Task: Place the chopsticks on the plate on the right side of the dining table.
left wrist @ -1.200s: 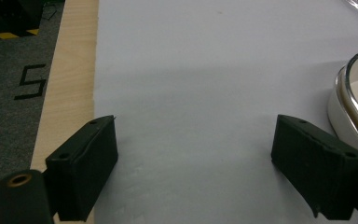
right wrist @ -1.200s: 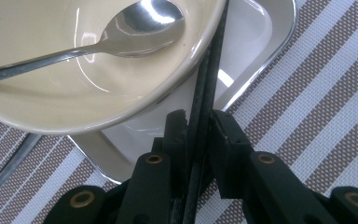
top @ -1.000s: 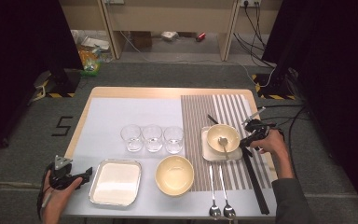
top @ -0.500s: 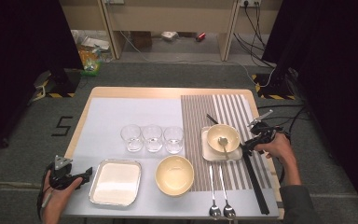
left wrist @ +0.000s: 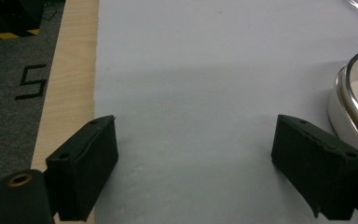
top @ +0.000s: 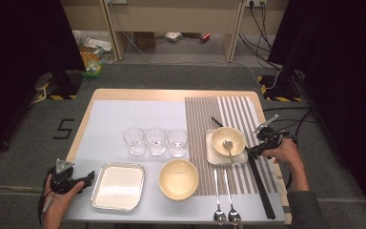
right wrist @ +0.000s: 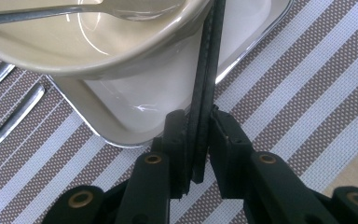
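At the right edge of the table, the right gripper (top: 254,152) sits low over the striped mat (top: 200,114), held in the person's right hand (top: 282,153). Its jaws have just been closing, and a pair of black chopsticks (right wrist: 209,70) stands between them. In the right gripper view the pads (right wrist: 175,135) press on the sticks from both sides, so the right gripper (right wrist: 198,122) is clamped on the pair near its end. From there the chopsticks run away from the gripper, over the corner of the small white tray (right wrist: 135,107) and close past the rim of the cream bowl (right wrist: 98,56) standing in it. A spoon (right wrist: 51,14) lies in that bowl. Seen from above, the far tip of the chopsticks (top: 215,121) pokes out behind the bowl (top: 219,137).

Over at the near left corner, the left gripper (top: 85,178) rests in the person's left hand (top: 57,198). Its jaws stand wide apart with nothing between them. In its own view the left gripper (left wrist: 196,161) hangs above the pale mat (left wrist: 205,70), with the rim of the steel tray (left wrist: 349,98) just to one side.

Between the two hands stand three glasses (top: 155,141) in a row, a larger bowl (top: 178,179) and two spoons (top: 224,205) side by side.
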`<control>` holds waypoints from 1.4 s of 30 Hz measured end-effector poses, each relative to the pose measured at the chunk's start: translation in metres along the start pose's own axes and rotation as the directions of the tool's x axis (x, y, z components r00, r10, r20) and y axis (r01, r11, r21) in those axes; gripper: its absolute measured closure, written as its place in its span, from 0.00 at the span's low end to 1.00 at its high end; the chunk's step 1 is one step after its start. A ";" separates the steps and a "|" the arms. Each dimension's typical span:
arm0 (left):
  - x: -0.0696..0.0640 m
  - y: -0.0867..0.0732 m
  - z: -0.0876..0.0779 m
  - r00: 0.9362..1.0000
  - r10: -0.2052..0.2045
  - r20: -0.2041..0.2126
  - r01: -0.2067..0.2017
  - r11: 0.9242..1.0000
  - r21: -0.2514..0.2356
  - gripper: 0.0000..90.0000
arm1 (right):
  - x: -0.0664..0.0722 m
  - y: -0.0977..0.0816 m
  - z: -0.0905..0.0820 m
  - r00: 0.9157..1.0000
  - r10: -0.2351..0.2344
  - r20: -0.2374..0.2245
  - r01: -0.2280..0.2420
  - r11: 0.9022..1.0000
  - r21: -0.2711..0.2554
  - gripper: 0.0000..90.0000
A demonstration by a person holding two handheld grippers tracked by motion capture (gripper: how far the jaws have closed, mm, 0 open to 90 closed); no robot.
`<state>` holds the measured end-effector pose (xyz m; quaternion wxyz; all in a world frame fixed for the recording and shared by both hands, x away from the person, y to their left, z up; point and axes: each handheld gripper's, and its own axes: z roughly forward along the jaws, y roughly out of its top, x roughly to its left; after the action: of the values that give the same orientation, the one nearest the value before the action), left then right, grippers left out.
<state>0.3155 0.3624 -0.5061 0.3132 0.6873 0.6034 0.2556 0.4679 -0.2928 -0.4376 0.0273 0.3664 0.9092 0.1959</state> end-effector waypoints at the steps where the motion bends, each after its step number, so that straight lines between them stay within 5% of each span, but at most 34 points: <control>1: 0.000 0.000 0.000 1.000 0.000 0.000 0.000 1.000 0.000 0.15 | 0.000 0.001 0.000 1.000 -0.005 0.001 0.005 1.000 0.002 0.86; 9: 0.000 0.000 0.000 1.000 0.001 0.000 -0.001 1.000 0.001 0.15 | -0.003 0.010 0.002 1.000 -0.009 0.000 0.009 1.000 0.012 0.85; 17: 0.000 0.000 0.000 1.000 0.000 0.000 0.000 1.000 0.000 0.15 | -0.006 0.013 0.003 1.000 0.013 0.006 -0.013 1.000 -0.003 0.73; 27: 0.000 0.000 0.000 1.000 0.000 0.000 0.000 1.000 0.000 0.15 | -0.006 0.022 0.008 1.000 -0.018 0.014 0.018 1.000 0.009 0.83; 42: 0.000 0.000 0.000 1.000 -0.001 -0.004 0.001 1.000 -0.007 0.15 | -0.006 0.032 0.012 0.998 -0.065 0.013 0.065 0.998 0.018 0.86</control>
<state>0.3155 0.3621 -0.5066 0.3145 0.6855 0.6034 0.2590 0.4956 -0.2723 -0.4378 0.0367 0.3382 0.9221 0.1842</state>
